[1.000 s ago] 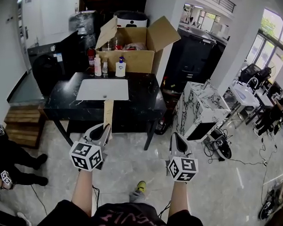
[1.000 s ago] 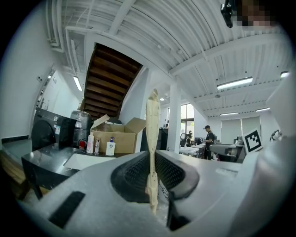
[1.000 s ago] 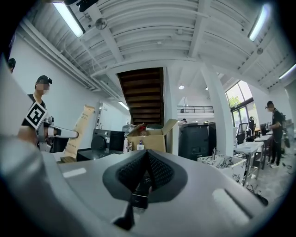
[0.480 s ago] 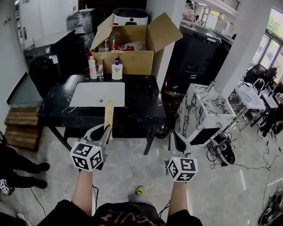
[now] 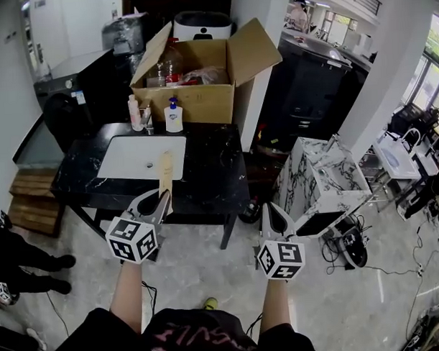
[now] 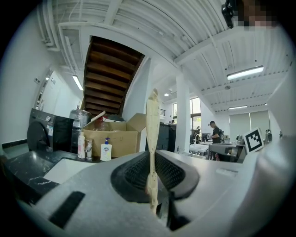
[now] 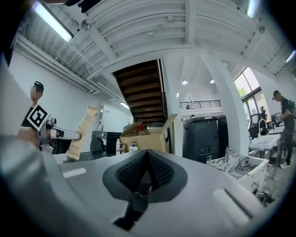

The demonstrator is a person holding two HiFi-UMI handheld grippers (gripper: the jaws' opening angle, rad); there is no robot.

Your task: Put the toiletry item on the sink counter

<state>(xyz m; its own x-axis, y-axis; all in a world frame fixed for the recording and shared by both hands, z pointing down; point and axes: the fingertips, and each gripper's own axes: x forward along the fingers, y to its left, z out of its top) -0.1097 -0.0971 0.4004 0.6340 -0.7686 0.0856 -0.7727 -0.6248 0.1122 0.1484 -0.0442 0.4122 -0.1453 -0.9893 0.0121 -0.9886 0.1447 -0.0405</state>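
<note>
A flat beige toiletry tube (image 5: pixel 165 169) stands upright in my left gripper (image 5: pixel 161 197), which is shut on its lower end. In the left gripper view the tube (image 6: pixel 152 134) rises edge-on from between the pads. My right gripper (image 5: pixel 272 211) is shut with nothing in it, level with the left one. Both hang over the floor, short of the black marble sink counter (image 5: pixel 212 164) with its white basin (image 5: pixel 141 156). The right gripper view shows the tube (image 7: pixel 82 132) at its left and my right gripper (image 7: pixel 147 155) with its jaws together.
At the counter's back stand a pink bottle (image 5: pixel 134 113), a glass (image 5: pixel 147 117) and a pump soap bottle (image 5: pixel 173 116), in front of an open cardboard box (image 5: pixel 202 85). A marble-patterned block (image 5: pixel 317 178) is at the right, a washing machine (image 5: pixel 66 104) and wooden steps (image 5: pixel 33 199) at the left.
The counter has drawn nearer and slid leftward in the head view as I walk toward it. Both grippers keep their pose, the tube still held.
</note>
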